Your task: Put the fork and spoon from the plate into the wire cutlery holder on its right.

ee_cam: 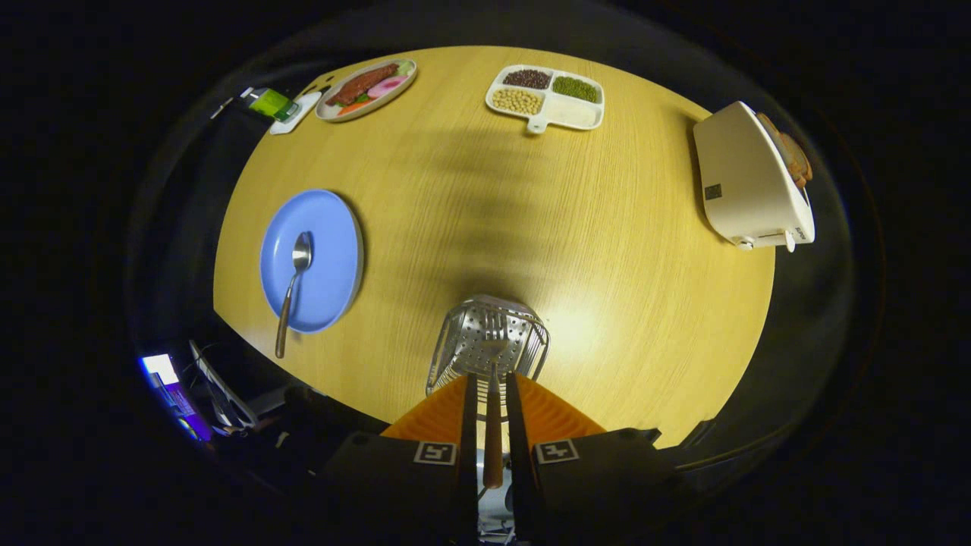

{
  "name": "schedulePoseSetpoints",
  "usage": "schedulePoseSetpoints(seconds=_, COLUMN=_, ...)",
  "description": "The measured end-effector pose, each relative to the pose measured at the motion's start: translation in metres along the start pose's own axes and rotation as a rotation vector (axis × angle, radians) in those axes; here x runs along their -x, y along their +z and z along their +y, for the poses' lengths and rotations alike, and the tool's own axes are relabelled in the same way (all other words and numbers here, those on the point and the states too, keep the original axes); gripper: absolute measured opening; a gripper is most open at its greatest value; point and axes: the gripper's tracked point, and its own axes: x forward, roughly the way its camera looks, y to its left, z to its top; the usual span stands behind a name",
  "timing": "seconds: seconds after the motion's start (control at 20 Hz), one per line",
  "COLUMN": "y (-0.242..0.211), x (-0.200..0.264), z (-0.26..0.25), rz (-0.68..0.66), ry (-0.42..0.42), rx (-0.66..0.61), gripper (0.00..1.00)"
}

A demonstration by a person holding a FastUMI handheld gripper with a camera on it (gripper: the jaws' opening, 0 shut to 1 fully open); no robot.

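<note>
Fork (494,379): pinched by its handle in my tongs (491,402), tines over wire cutlery holder (485,341). Step: depositing; next, lower and release. Spoon (292,292) waits on plate (337,227).

No text can be read; the toaster (747,182) bears an illegible mark.

Bystanders on the round wooden desk (607,227)

White toaster (747,182) at three o'clock; white divided tray of beans (546,96) at twelve; oval food plate (366,89) at eleven.

Bare table (455,197) btwn plate (334,227) & toaster (747,182)
</note>
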Motion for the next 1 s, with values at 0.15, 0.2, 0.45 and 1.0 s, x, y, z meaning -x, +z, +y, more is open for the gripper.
schedulePoseSetpoints(seconds=0.15, y=0.011, x=0.019, z=0.023, rz=-0.107, ry=0.057, rx=-0.018, gripper=0.26)
schedulePoseSetpoints(seconds=0.2, y=0.014, x=0.025, z=0.033, rz=-0.136, ry=0.077, rx=-0.021, gripper=0.26)
schedulePoseSetpoints(seconds=0.45, y=0.022, x=0.040, z=0.114, rz=-0.234, ry=0.214, rx=-0.022, gripper=0.26)
schedulePoseSetpoints(seconds=1.0, y=0.029, x=-0.056, z=0.257, rz=-0.141, ry=0.280, rx=-0.015, gripper=0.40)
